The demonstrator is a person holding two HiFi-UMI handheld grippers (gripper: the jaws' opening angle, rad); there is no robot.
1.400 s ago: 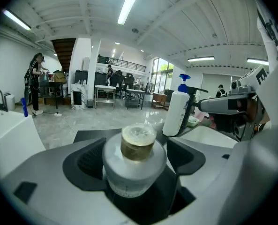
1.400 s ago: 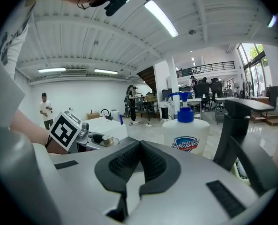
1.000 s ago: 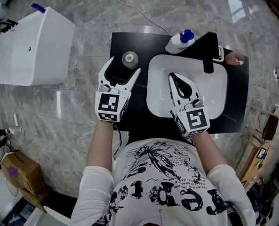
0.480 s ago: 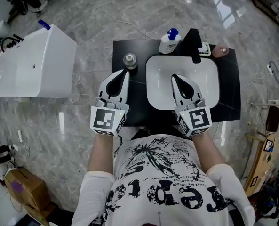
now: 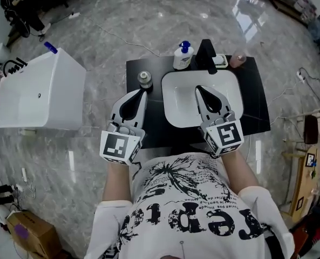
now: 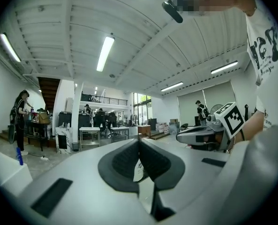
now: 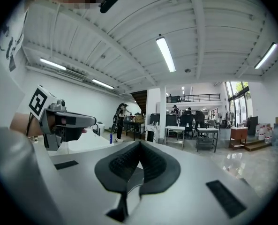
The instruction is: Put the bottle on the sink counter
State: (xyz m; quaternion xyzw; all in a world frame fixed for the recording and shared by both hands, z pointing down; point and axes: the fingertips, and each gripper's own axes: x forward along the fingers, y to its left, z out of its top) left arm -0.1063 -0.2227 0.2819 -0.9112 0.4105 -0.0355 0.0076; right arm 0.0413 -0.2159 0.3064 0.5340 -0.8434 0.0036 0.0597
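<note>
Grippers, two, both empty: left gripper (image 5: 142, 92) and right gripper (image 5: 198, 89), jaws pressed together on nothing, likely because the placing looks finished. Bottle (image 5: 144, 79), grey-capped, upright on the black sink counter (image 5: 254, 104), just past the left jaw tips and clear of them. Basin (image 5: 173, 104) under the right jaws. Pump dispenser (image 5: 182, 56) farthest, beside the faucet (image 5: 207, 55).

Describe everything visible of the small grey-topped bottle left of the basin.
The small bottle is seen from nearly overhead, so mostly its round grey, metallic-looking top shows and little of its body. It stands upright on the black counter, left of the white basin and apart from its rim. Nothing touches it: the left gripper, jaws shut and empty, is held short of it, nearer the person. Any label is too small to tell.
</note>
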